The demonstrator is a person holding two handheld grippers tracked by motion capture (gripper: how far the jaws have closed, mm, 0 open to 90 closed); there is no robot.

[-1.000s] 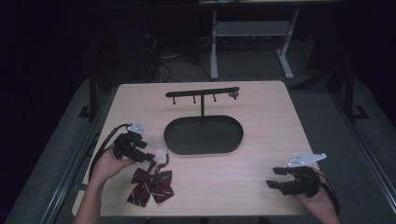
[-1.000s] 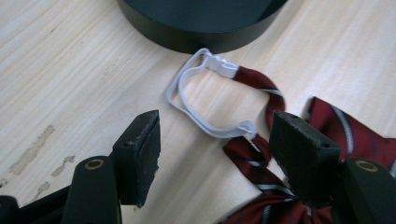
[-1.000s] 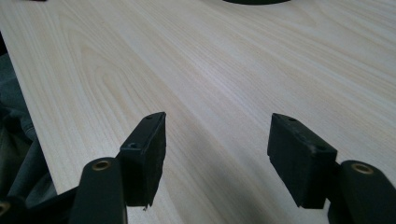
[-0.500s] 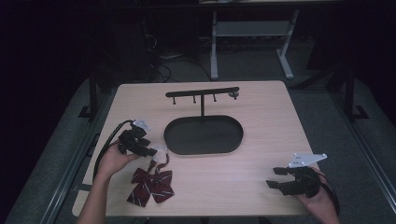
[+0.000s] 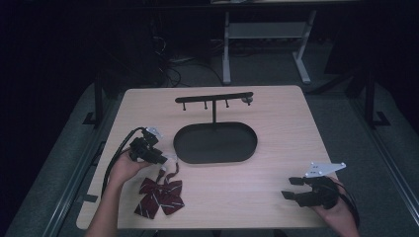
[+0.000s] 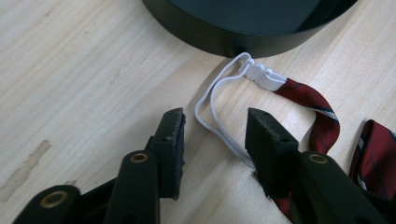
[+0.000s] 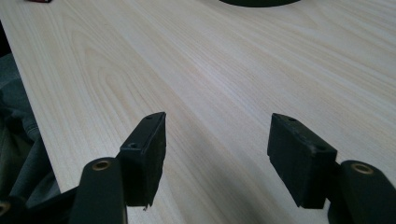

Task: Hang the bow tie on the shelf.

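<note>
A dark red striped bow tie [image 5: 159, 197] lies near the front left of the table, and its strap [image 6: 317, 121] ends in a white elastic loop [image 6: 258, 73]. The loop rests against the wall of a black oval tray [image 6: 224, 39]. My left gripper [image 5: 165, 159] is low over the table; in the left gripper view the gripper [image 6: 214, 122] has the loop's cord between its jaws, and the pads do not press on it. These jaws have just been closing. My right gripper [image 5: 291, 188] rests at the front right, and in its own view the gripper [image 7: 217, 149] is open over bare wood.
The tray [image 5: 188, 153] is the base of a stand with a thin post and a hook bar [image 5: 213, 98] across the top, at the table's middle. Dark floor, cables and a white frame [image 5: 267, 29] lie beyond the far edge.
My left gripper has edged toward the tray and down onto the elastic loop, and its jaws have narrowed. The bow tie and the right gripper have stayed put.
</note>
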